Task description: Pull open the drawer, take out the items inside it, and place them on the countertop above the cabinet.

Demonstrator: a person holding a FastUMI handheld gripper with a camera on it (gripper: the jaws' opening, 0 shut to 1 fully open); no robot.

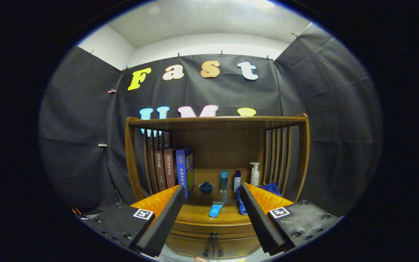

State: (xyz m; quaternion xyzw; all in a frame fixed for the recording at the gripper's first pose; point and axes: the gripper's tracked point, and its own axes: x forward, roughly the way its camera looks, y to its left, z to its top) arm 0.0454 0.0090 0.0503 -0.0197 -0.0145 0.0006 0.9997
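My black foam-padded gripper (pixel 211 213) hangs wide open and empty before the brown wooden cabinet's closed drawer (pixel 213 233), so I judge a high approach risks knocking the light-blue tube (pixel 215 209) off the wooden countertop (pixel 198 213).

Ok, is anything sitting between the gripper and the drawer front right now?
Nothing visible. The gripper is open and empty, and the drawer front lies just ahead between its fingers. The blue tube rests on the countertop above it.
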